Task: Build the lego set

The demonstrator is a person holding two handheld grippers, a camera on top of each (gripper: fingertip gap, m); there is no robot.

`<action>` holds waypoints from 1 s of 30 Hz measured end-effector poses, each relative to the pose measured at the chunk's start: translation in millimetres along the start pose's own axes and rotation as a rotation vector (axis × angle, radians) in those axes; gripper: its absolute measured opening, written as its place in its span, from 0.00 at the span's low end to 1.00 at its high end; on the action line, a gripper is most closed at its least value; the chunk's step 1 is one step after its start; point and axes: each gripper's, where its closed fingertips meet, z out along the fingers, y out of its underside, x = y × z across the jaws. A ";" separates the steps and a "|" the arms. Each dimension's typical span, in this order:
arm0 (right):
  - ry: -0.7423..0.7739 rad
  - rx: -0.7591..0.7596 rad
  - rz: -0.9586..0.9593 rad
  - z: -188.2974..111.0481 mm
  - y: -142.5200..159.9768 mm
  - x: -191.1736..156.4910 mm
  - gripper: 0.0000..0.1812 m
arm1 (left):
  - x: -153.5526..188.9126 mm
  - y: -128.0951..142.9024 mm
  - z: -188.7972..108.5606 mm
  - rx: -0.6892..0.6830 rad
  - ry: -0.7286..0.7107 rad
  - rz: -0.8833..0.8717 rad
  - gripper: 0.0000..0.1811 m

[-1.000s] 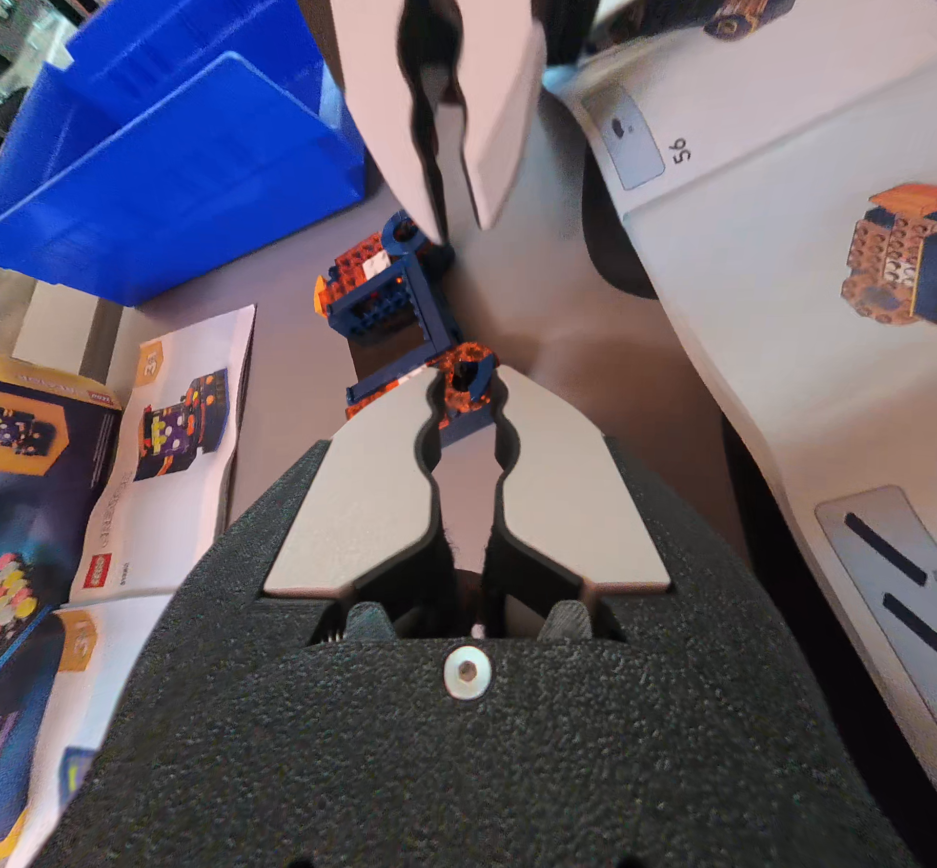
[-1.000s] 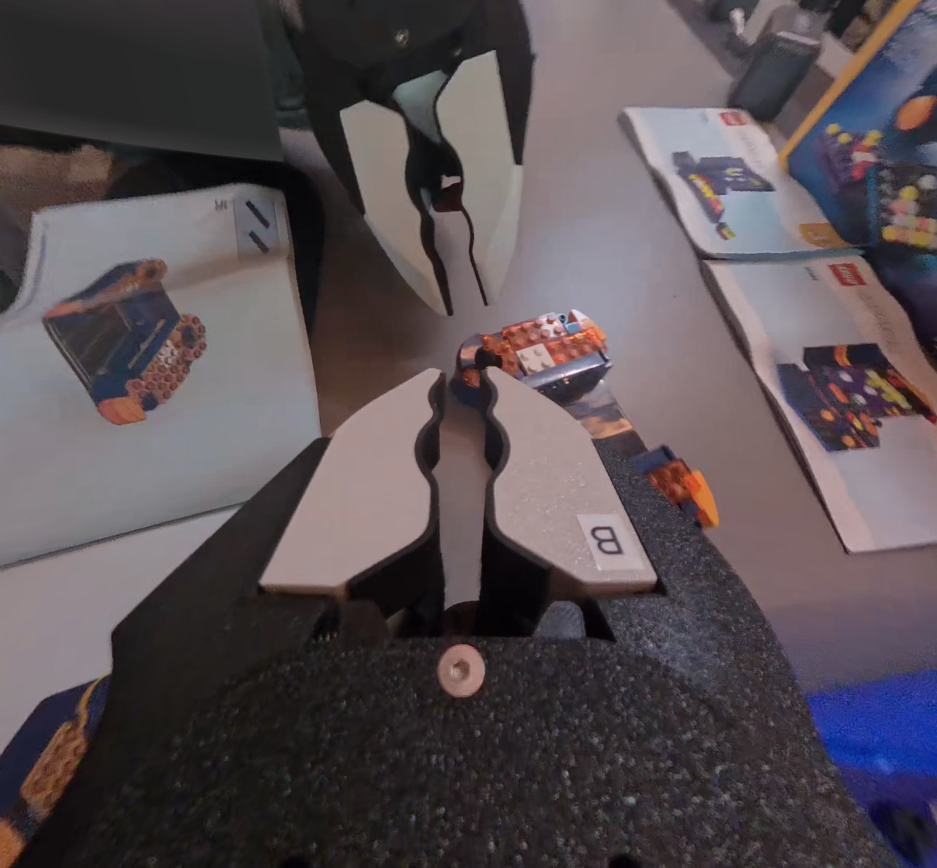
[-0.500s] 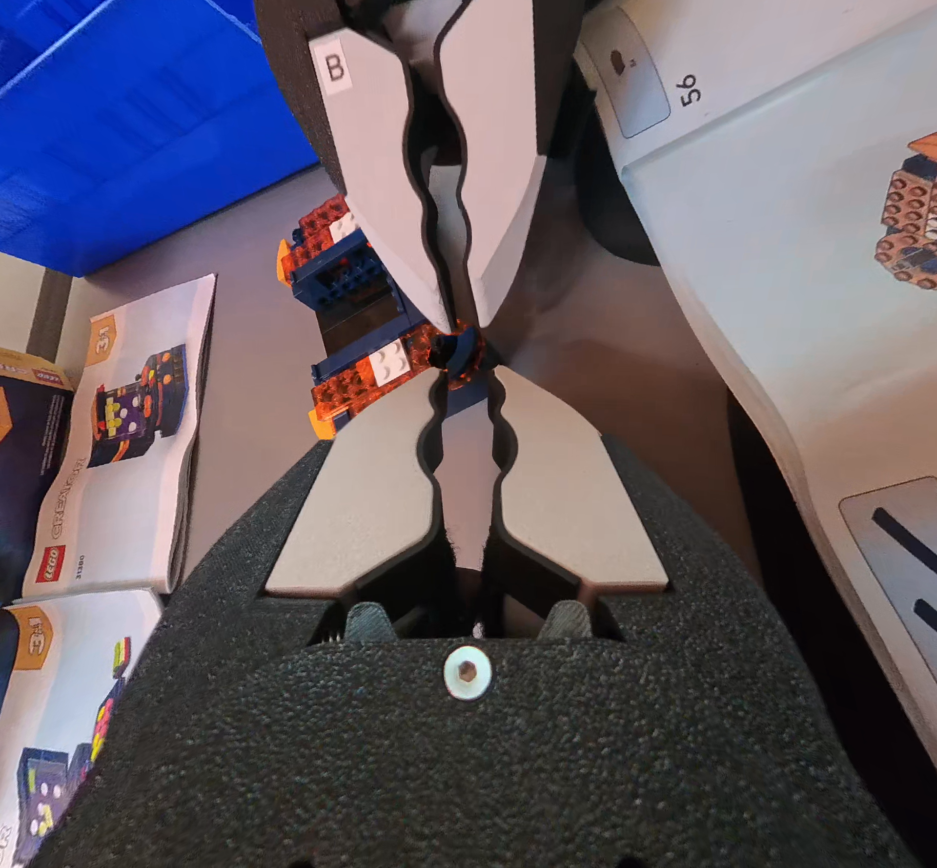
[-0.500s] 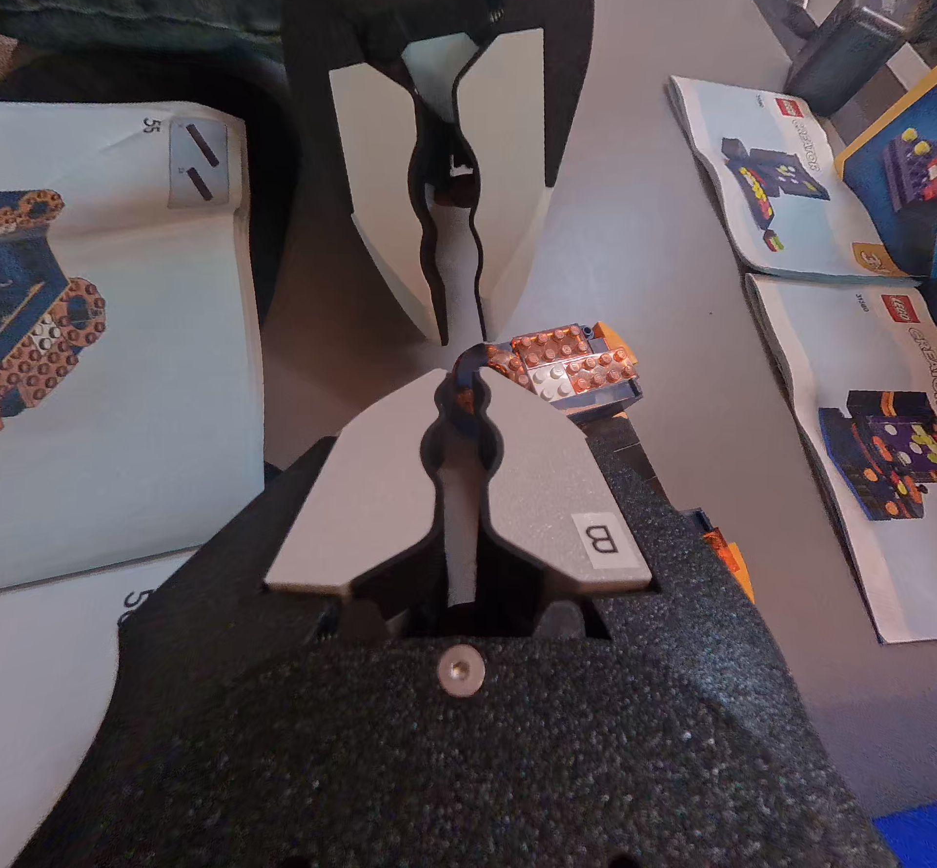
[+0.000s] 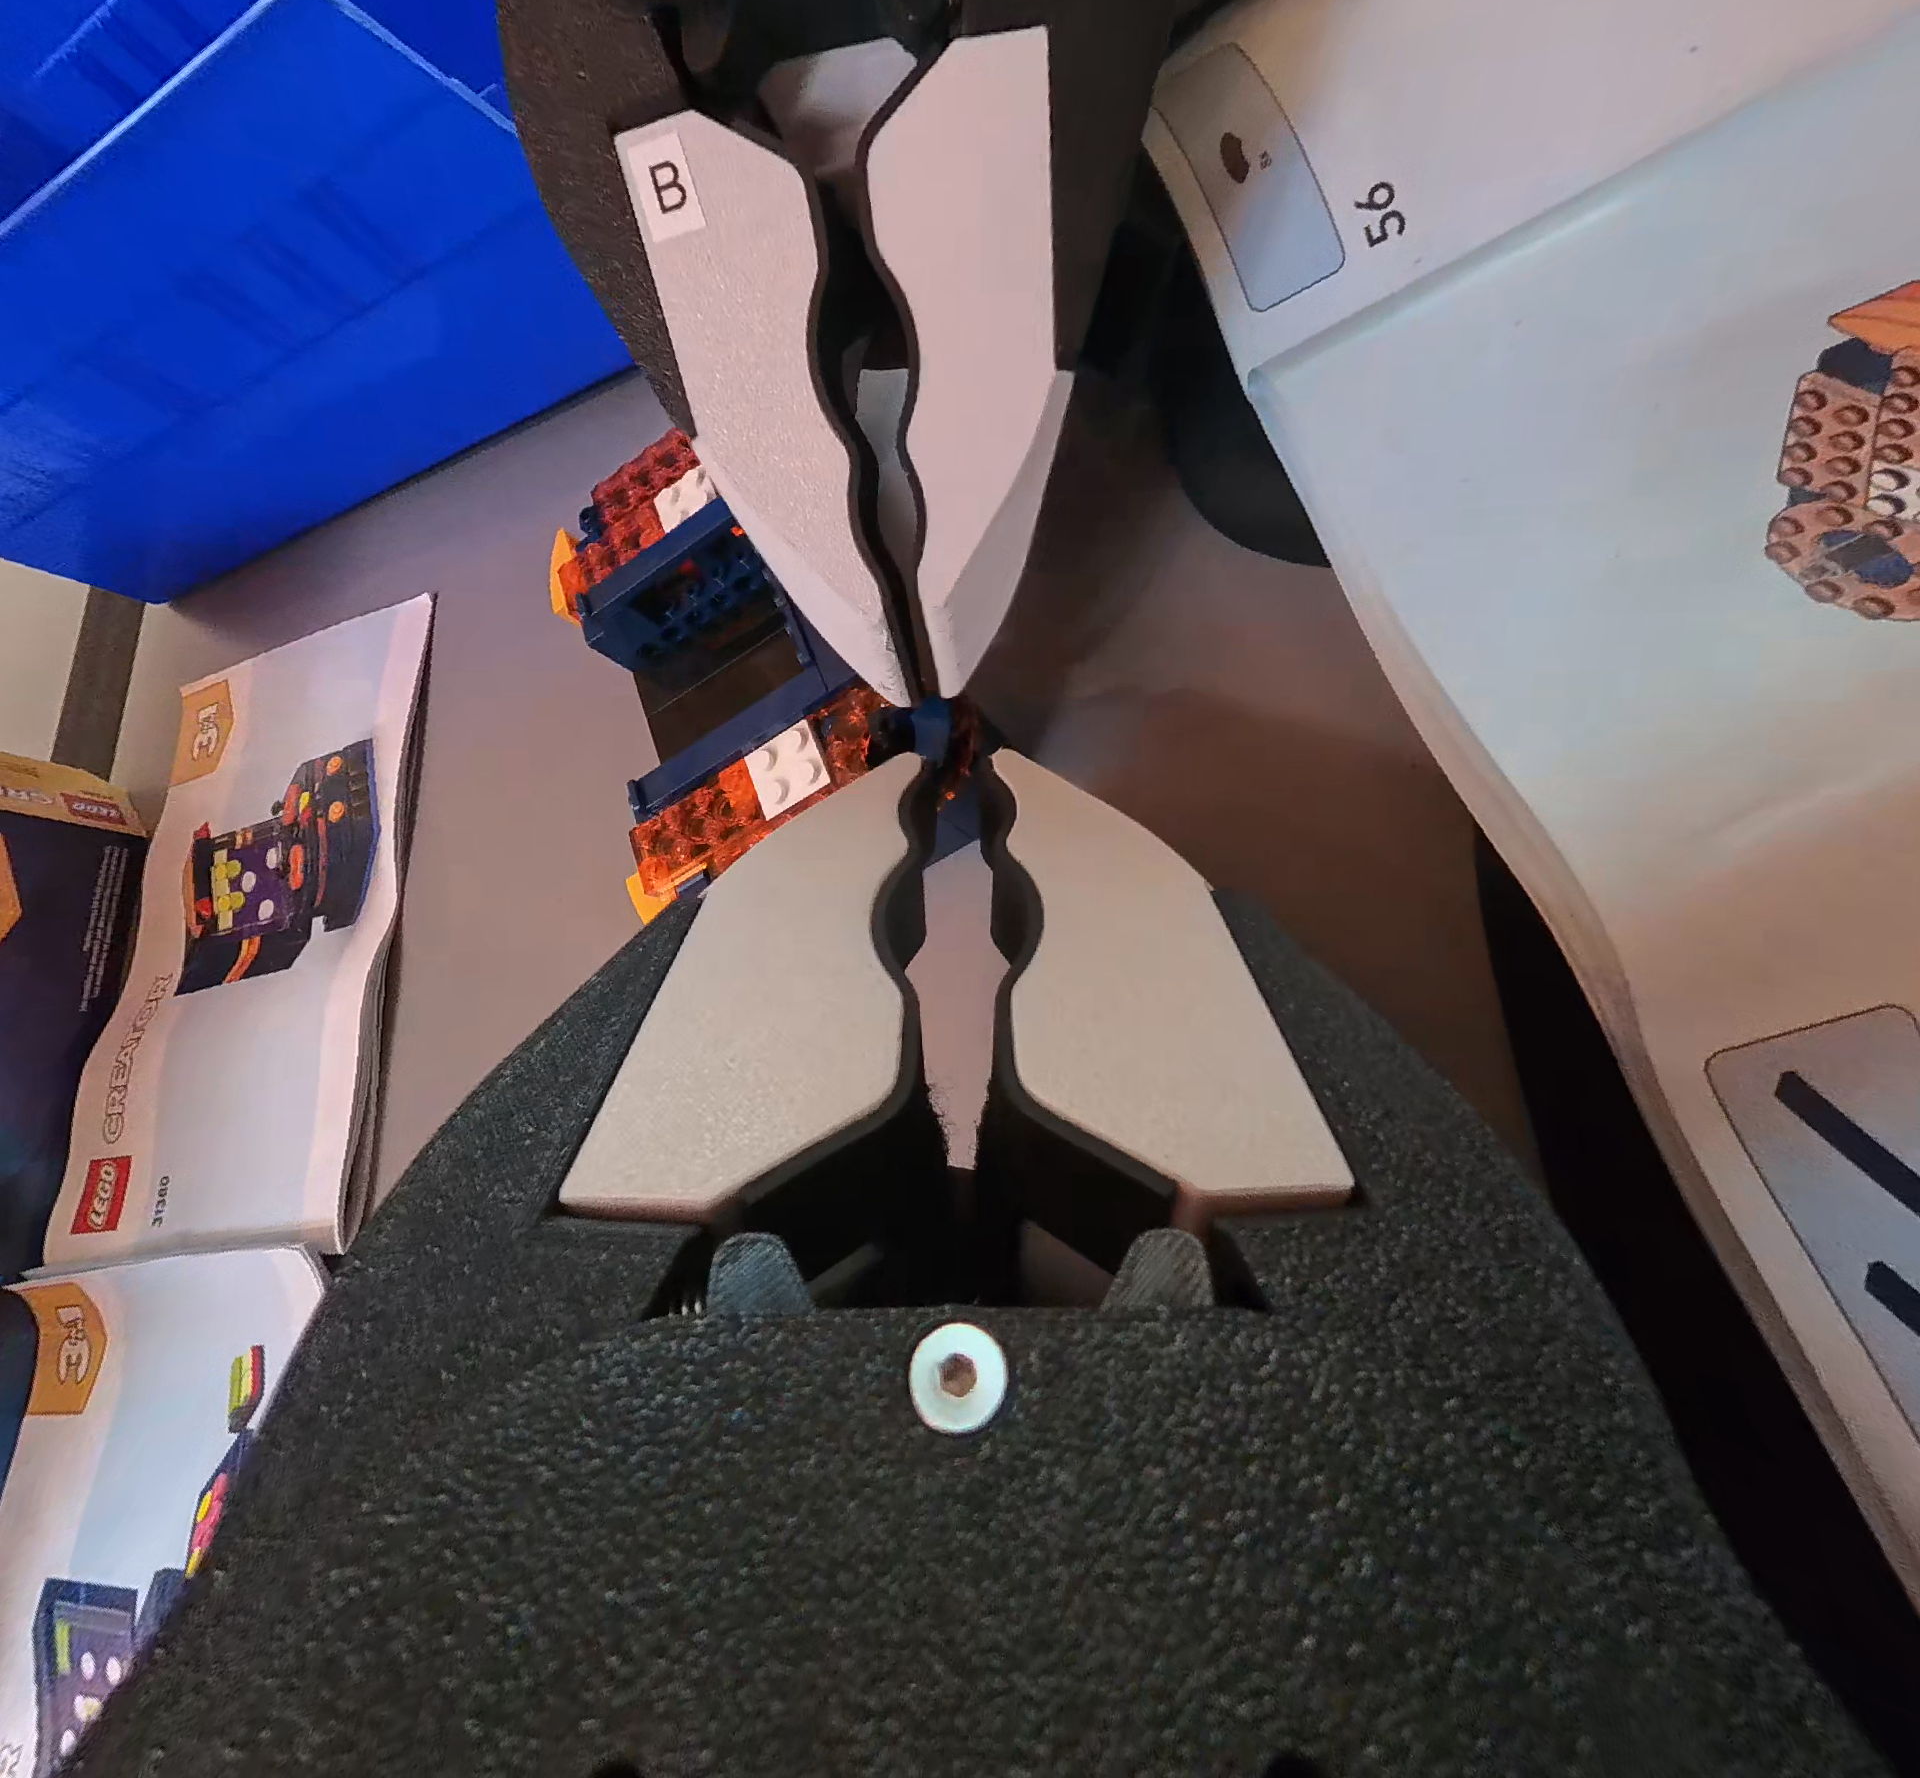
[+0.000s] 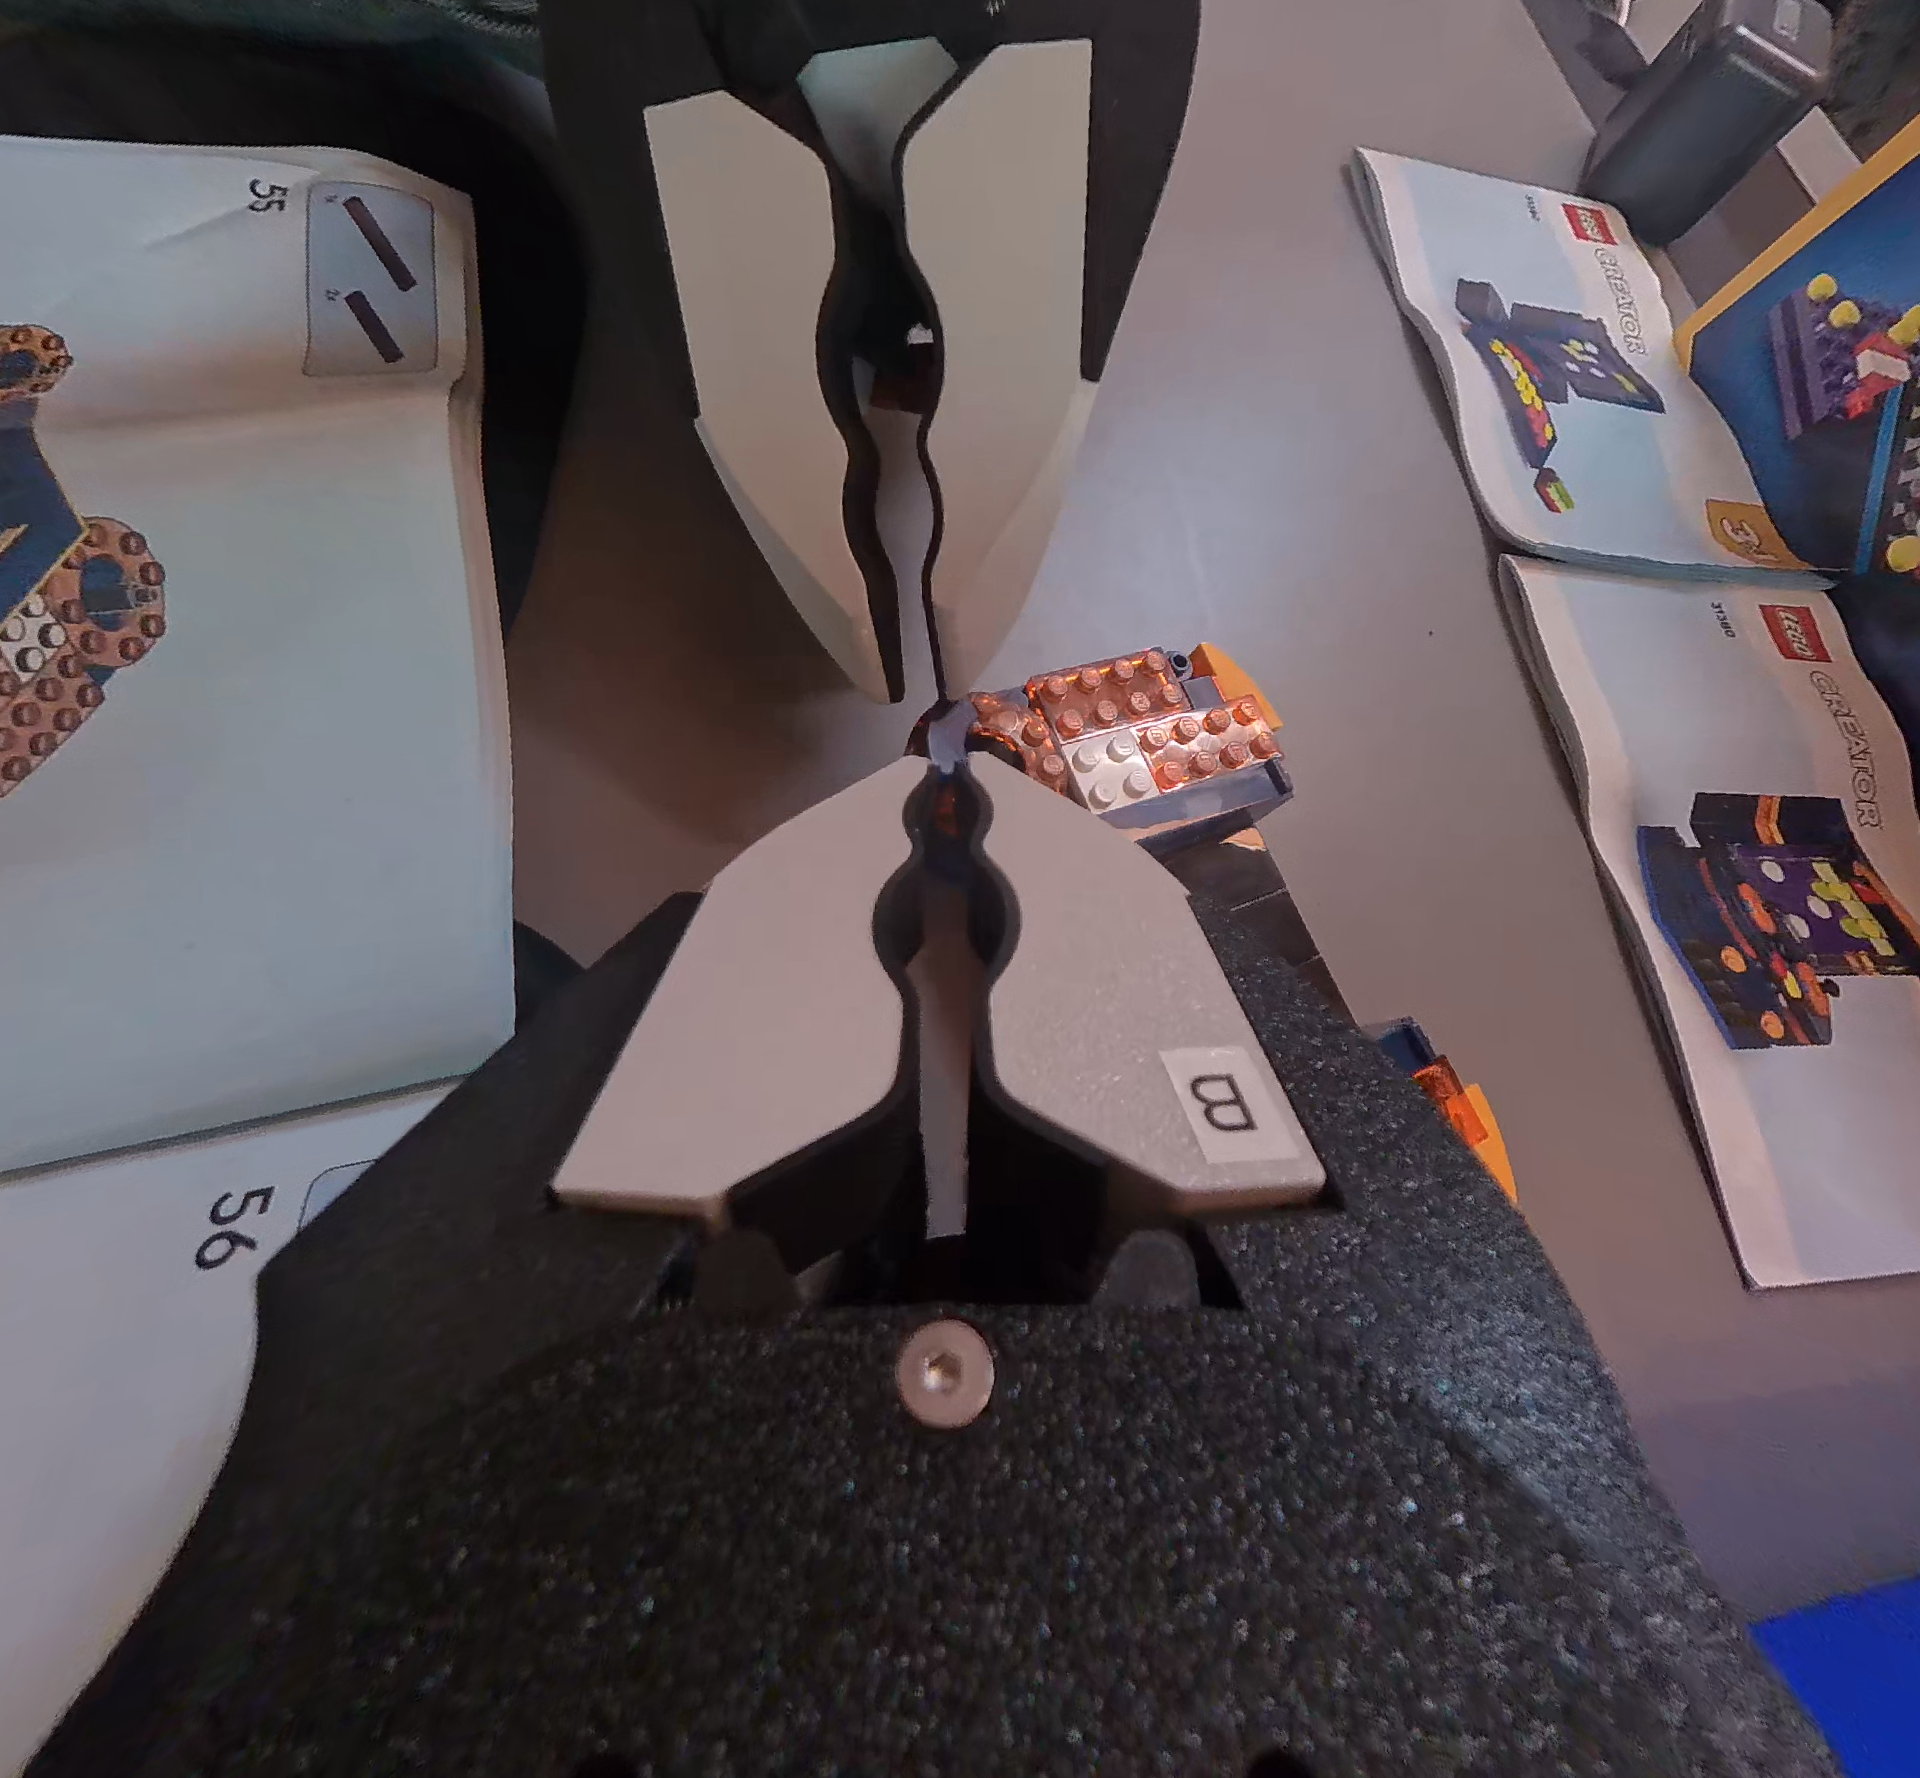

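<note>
The lego model [image 5: 748,793] is dark blue with orange studded panels and white bricks; it also shows in the right wrist view [image 6: 1143,741]. My left gripper [image 5: 951,778] is shut on the model's round orange end and holds it low over the grey table. My right gripper [image 6: 951,778] is shut on a small dark blue piece [image 5: 928,718] and meets the left gripper tip to tip at that same end. In the left wrist view the right gripper [image 5: 920,684] comes in from above. In the right wrist view the left gripper [image 6: 914,689] does the same.
An open instruction book [image 5: 1558,585] lies right of the model and appears in the right wrist view [image 6: 208,637]. Blue bins [image 5: 260,274] stand at the back left. Closed booklets [image 6: 1714,897] and the set's box [image 6: 1849,357] lie beyond the model. Dark blocks [image 6: 1704,97] stand at the table's edge. My two grippers' fingertips are within a few centimetres of each other.
The two grippers have closed in on each other and now meet tip to tip at the model's round end. The model has stayed in the left gripper's hold.
</note>
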 end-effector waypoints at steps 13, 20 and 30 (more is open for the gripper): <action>-0.015 0.017 -0.008 -0.2 -1.2 -2.6 0.00 | -6.2 1.7 0.3 -0.015 -0.057 0.061 0.03; -0.016 0.024 -0.014 0.1 -2.0 -3.3 0.00 | -3.3 3.3 -0.1 -0.032 -0.041 0.082 0.02; -0.023 0.031 -0.024 0.8 -3.0 -5.1 0.00 | -3.3 4.9 -2.0 -0.053 -0.044 0.103 0.03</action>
